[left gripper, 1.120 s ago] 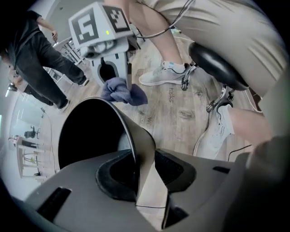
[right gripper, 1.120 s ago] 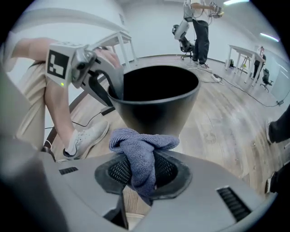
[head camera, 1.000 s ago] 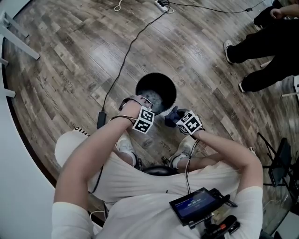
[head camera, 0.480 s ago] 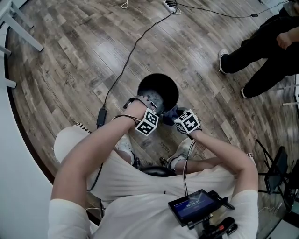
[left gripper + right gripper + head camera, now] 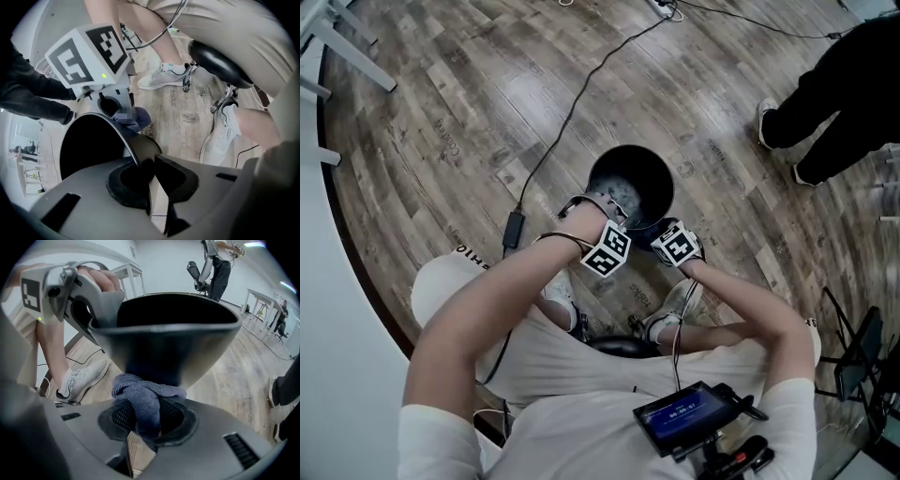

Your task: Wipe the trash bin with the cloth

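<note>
The black trash bin (image 5: pixel 630 186) stands on the wood floor in front of the person's feet. My left gripper (image 5: pixel 616 215) holds its near rim: its jaws have just been closing, and in the left gripper view (image 5: pixel 146 172) they pinch the thin rim of the bin (image 5: pixel 89 150). My right gripper (image 5: pixel 657 232) is shut on a bunched blue-grey cloth (image 5: pixel 147 401). That cloth presses against the bin's outer wall (image 5: pixel 168 343) just below the rim. The cloth (image 5: pixel 136 119) also shows under the right gripper's marker cube.
A black cable (image 5: pixel 553 141) with a power brick (image 5: pixel 514 225) runs across the floor left of the bin. Another person's dark legs (image 5: pixel 834 94) are at the upper right. White table legs (image 5: pixel 347 52) stand at the upper left. The holder's shoes (image 5: pixel 680 300) and a stool seat (image 5: pixel 619 345) lie close behind the bin.
My right gripper has come down and in with the cloth, from beside the bin onto its outer wall. The left gripper has shut on the rim and stayed there.
</note>
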The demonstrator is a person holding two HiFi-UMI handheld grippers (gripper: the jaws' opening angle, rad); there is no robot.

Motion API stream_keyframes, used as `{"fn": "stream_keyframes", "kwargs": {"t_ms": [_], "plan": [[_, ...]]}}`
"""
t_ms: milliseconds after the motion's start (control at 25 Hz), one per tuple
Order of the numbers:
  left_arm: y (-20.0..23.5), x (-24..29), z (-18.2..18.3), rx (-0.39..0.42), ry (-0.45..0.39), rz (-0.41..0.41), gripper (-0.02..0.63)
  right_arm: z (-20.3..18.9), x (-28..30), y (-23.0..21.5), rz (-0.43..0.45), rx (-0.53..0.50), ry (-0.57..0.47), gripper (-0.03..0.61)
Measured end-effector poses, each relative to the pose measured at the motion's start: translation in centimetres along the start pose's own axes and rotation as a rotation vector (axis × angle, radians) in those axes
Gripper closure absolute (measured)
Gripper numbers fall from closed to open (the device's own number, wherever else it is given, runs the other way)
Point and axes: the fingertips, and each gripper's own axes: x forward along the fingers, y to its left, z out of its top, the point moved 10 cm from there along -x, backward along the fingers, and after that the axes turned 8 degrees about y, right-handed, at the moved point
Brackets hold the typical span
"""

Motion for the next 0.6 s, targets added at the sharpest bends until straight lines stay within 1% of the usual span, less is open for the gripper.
{"fn": "stream_keyframes", "kwargs": {"t_ms": [200, 440, 600], "plan": [[-0.1, 0.0, -0.1, -0.005, -0.009, 0.000, 0.555, -1.1, 4.2, -0.5, -0.006, -0.002, 0.037, 0.474], [0.0, 0.0, -0.1, 0.001, -0.012, 0.004, 0.555, -2.2, 9.7, -1.0, -0.046, 0.001, 0.050, 0.474], [0.0, 0.0, 0.0, -0.002, -0.012, 0.006, 0.555, -3.5, 13.3, -1.2, -0.045, 0.042, 0.051, 0.474]]}}
